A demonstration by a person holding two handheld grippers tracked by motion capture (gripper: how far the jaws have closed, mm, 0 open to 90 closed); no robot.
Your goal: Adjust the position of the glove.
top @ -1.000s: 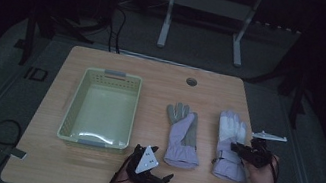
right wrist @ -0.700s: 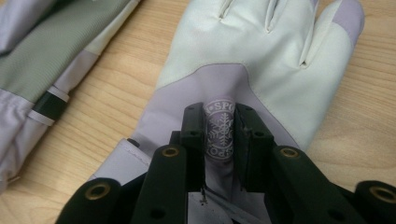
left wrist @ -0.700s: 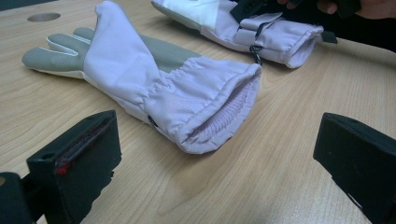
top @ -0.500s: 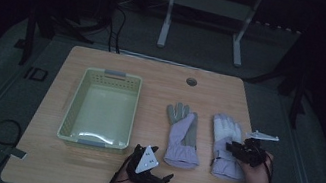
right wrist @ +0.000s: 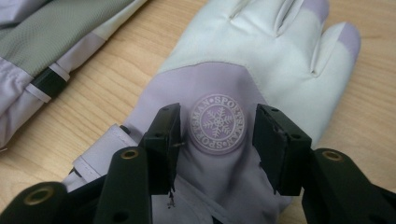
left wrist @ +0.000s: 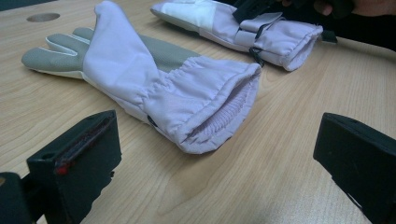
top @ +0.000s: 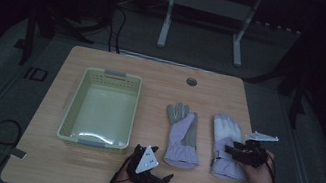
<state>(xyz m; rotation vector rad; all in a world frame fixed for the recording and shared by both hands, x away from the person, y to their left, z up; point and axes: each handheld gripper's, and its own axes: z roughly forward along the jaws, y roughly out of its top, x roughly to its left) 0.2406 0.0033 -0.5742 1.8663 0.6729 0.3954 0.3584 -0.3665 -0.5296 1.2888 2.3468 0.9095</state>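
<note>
The right-hand glove (right wrist: 252, 93) lies flat on the table (top: 99, 182), back up, its round snowflake badge (right wrist: 218, 123) directly between the right gripper (right wrist: 217, 133)'s half-open jaws. To pinch well, I'd press down and gather fabric there. The left gripper (left wrist: 210, 154) waits wide open facing the other glove (left wrist: 154, 88)'s cuff.

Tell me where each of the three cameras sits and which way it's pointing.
High view: above the person's side, facing forward and down on the table; both forearms enter below.
Left gripper view: rides the left hand-held gripper, facing the near glove.
Right gripper view: rides the right hand-held gripper, over the far glove.
Shared: both gloves.
</note>
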